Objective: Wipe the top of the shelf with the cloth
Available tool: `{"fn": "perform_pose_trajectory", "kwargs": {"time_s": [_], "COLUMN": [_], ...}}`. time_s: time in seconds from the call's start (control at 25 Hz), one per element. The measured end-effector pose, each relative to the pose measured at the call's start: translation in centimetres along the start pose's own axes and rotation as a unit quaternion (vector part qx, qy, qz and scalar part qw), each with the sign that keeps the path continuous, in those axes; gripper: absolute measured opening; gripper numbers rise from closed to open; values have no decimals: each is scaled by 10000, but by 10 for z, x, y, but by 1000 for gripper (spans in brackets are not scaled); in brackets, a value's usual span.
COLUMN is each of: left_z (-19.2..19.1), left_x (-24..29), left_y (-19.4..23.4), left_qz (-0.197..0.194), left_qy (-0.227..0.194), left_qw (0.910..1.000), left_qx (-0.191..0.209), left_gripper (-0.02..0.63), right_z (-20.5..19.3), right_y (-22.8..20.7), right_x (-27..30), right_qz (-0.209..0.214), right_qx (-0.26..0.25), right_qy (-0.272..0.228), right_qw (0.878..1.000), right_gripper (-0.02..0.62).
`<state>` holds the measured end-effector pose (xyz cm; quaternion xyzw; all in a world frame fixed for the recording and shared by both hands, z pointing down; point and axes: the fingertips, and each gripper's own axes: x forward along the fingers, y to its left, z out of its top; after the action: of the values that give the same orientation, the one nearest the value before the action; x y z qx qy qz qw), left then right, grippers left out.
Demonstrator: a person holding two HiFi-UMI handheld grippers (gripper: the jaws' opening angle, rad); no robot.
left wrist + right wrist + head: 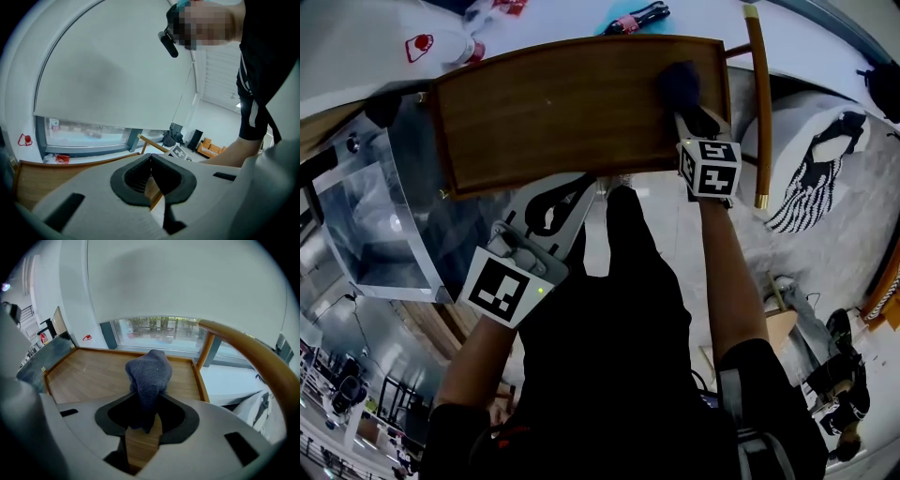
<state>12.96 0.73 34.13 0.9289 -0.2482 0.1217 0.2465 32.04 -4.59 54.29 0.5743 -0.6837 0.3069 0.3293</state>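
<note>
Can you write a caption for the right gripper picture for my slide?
The right gripper pinches a dark blue cloth over the wooden shelf top, near a window.

Showing warm brown wood grain on shelf top [562,108], dark blue-grey on cloth [150,373]. Showing pale grey with black pads on left gripper [151,158] and right gripper [148,401], black-and-white squares on cubes [710,167]. Showing black streaks on white cover [811,164].

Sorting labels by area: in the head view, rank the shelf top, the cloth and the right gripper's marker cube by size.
1. Shelf top, by far.
2-3. Marker cube and cloth look nearly alike; the cube is nearer the camera, so I leave them unranked.
</note>
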Motion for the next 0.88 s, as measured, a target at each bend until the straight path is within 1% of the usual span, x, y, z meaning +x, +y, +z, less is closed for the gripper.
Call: {"fn": "perform_pose_trajectory", "kwargs": {"time_s": [0.16,0.36,0.56,0.88], "left_z": [-3,-10,-18,-29], "left_x": [-23,-62,-107,-178], "left_y": [13,29,50,82], "left_qz": [166,388,693,1077], "left_qy": [-88,-187,-326,-505], "left_qw": [9998,9990,9968,9923], "left_qx": [-55,-102,-211,-357], "left_gripper": [20,20,20,20], "right_z": [13,22,22,18], "right_y": [45,125,204,316], "right_x": [-1,1,7,15], "right_qz": [268,782,1248,1778], "right_qx": [-201,-541,-905,-1490], "right_qy": [-79,-124,-57,94], "right_qw": [9994,9954,9880,9727], "right_gripper": [138,138,138,138]}}
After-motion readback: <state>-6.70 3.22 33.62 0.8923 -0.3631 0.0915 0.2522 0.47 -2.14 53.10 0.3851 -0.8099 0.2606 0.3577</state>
